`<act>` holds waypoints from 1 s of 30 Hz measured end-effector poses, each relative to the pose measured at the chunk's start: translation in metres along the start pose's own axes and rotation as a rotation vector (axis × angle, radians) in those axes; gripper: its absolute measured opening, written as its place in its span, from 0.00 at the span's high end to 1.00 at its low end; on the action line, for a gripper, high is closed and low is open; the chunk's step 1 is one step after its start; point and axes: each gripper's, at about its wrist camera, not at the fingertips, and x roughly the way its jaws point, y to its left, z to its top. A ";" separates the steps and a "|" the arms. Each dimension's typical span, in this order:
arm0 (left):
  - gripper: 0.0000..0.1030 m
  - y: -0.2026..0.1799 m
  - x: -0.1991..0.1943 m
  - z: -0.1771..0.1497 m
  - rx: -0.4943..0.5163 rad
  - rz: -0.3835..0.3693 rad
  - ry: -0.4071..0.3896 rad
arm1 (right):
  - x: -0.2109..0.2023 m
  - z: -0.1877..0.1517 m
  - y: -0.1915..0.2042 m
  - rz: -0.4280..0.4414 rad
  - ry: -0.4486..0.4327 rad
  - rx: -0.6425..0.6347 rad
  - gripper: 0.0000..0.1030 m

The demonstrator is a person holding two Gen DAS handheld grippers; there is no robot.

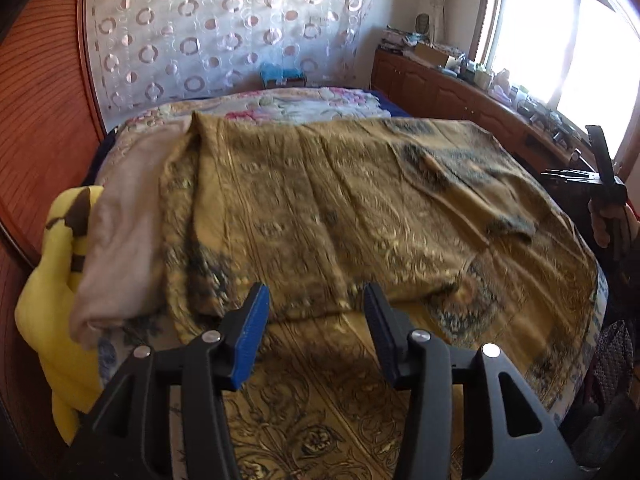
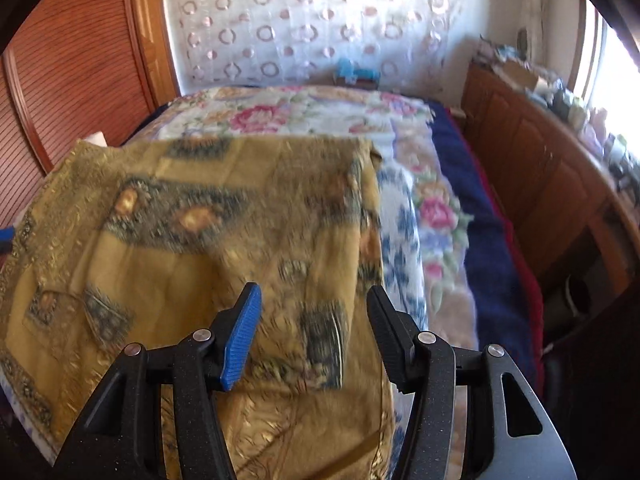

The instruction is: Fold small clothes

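A gold-olive garment (image 1: 320,208) with dark patterned bands lies spread flat on a bed cover (image 1: 320,400) of similar gold pattern. One sleeve (image 1: 480,188) reaches out to the right. My left gripper (image 1: 315,292) hovers open just above the garment's near hem, with nothing between its blue pads. In the right wrist view the same garment (image 2: 224,216) fills the left and middle. My right gripper (image 2: 314,292) stands open over its right part and holds nothing. From the left wrist view, the right gripper (image 1: 600,152) shows at the far right edge, held by a hand.
A yellow plush cloth (image 1: 56,280) and a pale pink cloth (image 1: 120,220) lie bunched at the bed's left edge. A floral quilt (image 2: 304,112) and a dark blue blanket (image 2: 484,220) lie beyond. A cluttered wooden cabinet (image 1: 460,88) runs under the window on the right.
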 end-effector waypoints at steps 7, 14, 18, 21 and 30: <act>0.52 -0.005 0.020 -0.010 0.007 0.028 0.040 | 0.014 -0.018 -0.010 0.024 0.058 0.061 0.50; 0.50 -0.010 0.031 -0.019 0.038 0.077 0.035 | 0.015 -0.022 0.000 0.059 0.055 0.040 0.74; 0.48 -0.009 0.031 -0.021 0.034 0.083 0.036 | 0.019 -0.024 0.005 0.032 0.048 0.022 0.74; 0.47 -0.009 0.031 -0.021 0.035 0.084 0.036 | 0.020 -0.028 0.007 0.018 0.025 0.016 0.74; 0.46 -0.011 0.030 -0.022 0.025 0.104 0.035 | 0.022 -0.033 0.010 0.012 -0.007 0.012 0.73</act>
